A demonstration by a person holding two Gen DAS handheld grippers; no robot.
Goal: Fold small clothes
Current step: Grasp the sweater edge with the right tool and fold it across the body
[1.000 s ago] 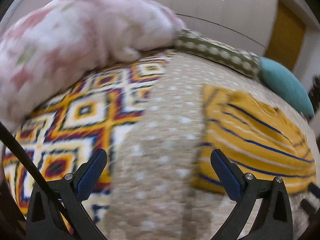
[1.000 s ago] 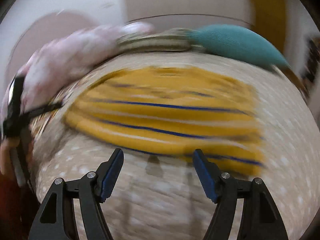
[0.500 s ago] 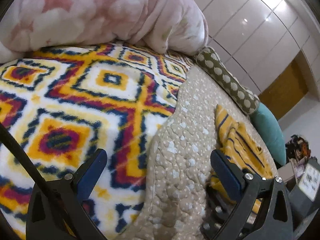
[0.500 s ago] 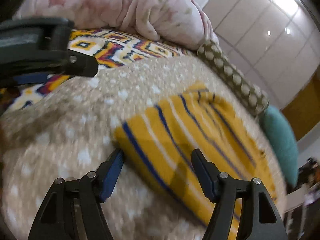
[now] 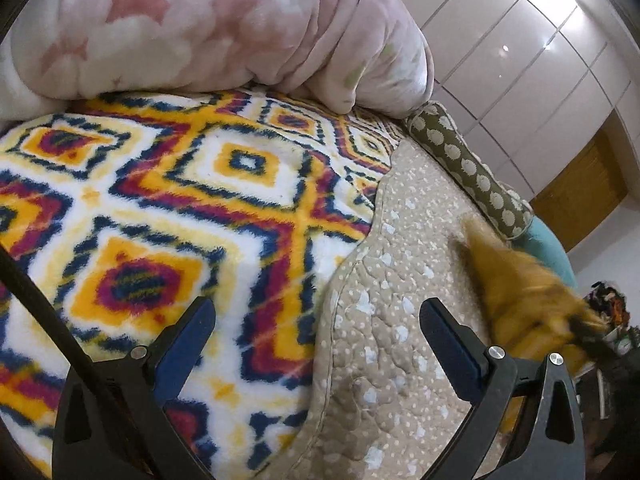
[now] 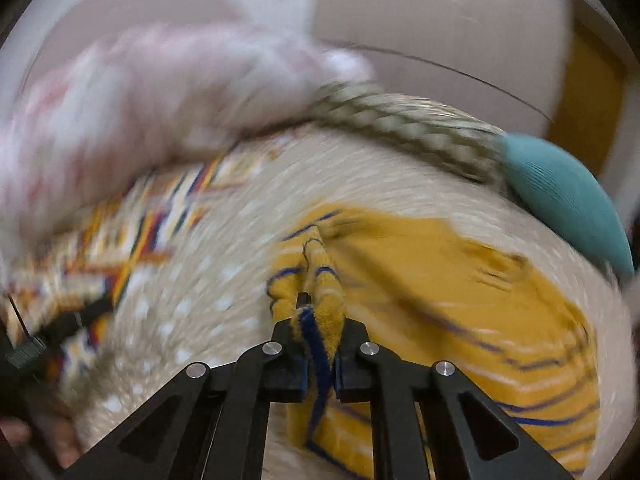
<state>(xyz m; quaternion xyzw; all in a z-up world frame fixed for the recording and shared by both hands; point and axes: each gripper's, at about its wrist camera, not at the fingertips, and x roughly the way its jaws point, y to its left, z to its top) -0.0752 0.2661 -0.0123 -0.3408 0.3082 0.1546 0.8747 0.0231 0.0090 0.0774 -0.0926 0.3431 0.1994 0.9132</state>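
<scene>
Right gripper is clamped on an edge of the mustard-yellow, blue-striped knit garment, which spreads ahead and to its right over the beige dotted quilt. Left gripper hangs open, empty. Next, I'd guess: carry that edge across for the fold.

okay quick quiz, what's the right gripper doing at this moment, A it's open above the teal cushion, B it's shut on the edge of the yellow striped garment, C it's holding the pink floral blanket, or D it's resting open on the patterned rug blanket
B: the right gripper has its jaws closed with a bunched edge of the yellow striped garment pinched between them, while the left gripper is open and holds nothing.
</scene>
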